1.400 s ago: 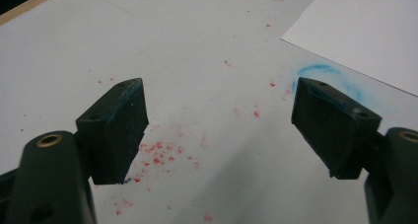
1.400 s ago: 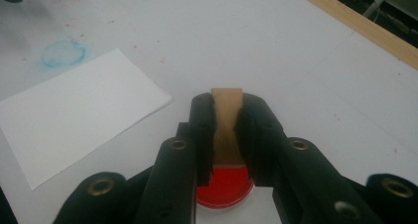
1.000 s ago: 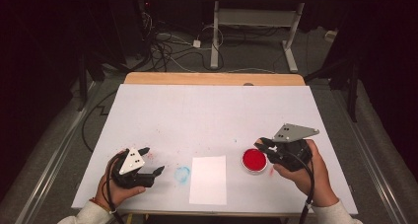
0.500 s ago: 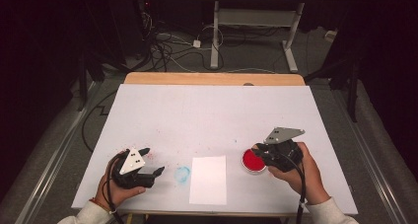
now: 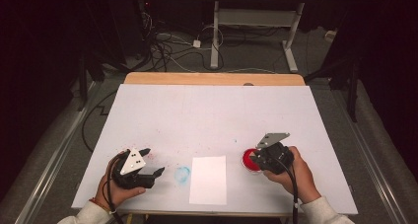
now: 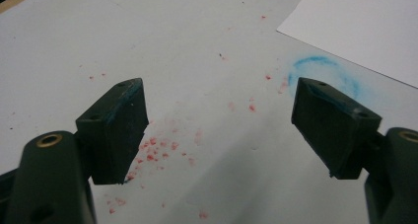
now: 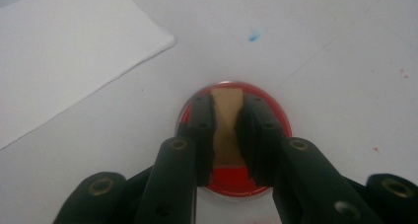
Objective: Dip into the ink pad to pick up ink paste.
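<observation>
Between our right fingers: the right gripper (image 7: 227, 135) is clamped on a tan wooden block (image 7: 226, 130), likely a stamp, its long axis running straight along the jaws.
Just below the block: we see the red ink pad (image 7: 231, 182), round, directly under it; touching or a hair above, we cannot tell.
Toward our left: the white paper (image 5: 209, 179) lies near the pad, on the table (image 5: 207, 110).
Farther left: our left gripper (image 5: 150, 170) rests wide open, empty, beside a blue smudge (image 5: 182, 173).
Nearer hand: the right.
</observation>
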Available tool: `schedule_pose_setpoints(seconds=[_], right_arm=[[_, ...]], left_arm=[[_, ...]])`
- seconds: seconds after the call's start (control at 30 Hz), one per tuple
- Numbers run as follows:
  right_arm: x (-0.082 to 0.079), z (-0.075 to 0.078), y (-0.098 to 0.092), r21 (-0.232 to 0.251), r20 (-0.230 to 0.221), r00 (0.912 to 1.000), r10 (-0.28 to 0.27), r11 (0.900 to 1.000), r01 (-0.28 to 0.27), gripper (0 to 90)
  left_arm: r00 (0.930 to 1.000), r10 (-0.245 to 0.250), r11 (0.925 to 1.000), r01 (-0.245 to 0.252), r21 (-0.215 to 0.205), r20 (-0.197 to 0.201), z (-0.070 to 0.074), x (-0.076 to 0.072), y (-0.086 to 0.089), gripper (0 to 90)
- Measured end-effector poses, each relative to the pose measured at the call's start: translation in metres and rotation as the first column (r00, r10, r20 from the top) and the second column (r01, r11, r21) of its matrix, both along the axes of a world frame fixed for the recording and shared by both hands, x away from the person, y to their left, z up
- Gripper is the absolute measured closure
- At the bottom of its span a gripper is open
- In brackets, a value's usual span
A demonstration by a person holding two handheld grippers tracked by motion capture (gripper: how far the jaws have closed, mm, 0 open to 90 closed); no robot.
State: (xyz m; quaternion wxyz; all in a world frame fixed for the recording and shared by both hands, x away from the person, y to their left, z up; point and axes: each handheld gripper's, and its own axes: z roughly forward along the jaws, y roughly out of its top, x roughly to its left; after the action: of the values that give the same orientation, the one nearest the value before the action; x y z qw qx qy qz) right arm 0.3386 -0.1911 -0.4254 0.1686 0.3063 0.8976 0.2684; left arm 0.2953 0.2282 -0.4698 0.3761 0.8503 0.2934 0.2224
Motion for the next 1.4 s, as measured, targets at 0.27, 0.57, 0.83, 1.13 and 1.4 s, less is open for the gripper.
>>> schedule_pose_setpoints(seconds=[0.27, 0.57, 0.83, 1.13, 1.4], right_arm=[[0.007, -0.017, -0.001, -0.028, -0.027, 0.9995, -0.016, 0.999, 0.015, 76.5], [0.008, -0.021, -0.004, -0.010, -0.035, 0.9993, -0.012, 1.000, 0.011, 76.5], [0.007, -0.022, -0.003, -0.018, -0.025, 0.9996, -0.011, 1.000, 0.010, 76.6], [0.004, -0.024, -0.002, -0.020, -0.007, 0.9998, -0.020, 1.000, 0.020, 76.5], [0.005, -0.025, -0.005, 0.002, -0.016, 0.9996, -0.022, 1.000, 0.022, 76.5]], left_arm=[[1.0000, -0.002, 1.0000, 0.002, 0.002, 0.000, 0.000, 0.000, 0.000, 20.9], [1.0000, -0.004, 1.0000, 0.004, 0.006, -0.003, 0.000, 0.000, -0.001, 20.9], [1.0000, -0.002, 1.0000, 0.002, 0.002, -0.003, 0.000, 0.000, -0.001, 20.9], [1.0000, 0.002, 1.0000, -0.002, 0.006, 0.001, 0.000, 0.000, -0.002, 20.9], [1.0000, 0.000, 1.0000, 0.000, 0.008, -0.002, 0.000, 0.000, -0.002, 20.9]])
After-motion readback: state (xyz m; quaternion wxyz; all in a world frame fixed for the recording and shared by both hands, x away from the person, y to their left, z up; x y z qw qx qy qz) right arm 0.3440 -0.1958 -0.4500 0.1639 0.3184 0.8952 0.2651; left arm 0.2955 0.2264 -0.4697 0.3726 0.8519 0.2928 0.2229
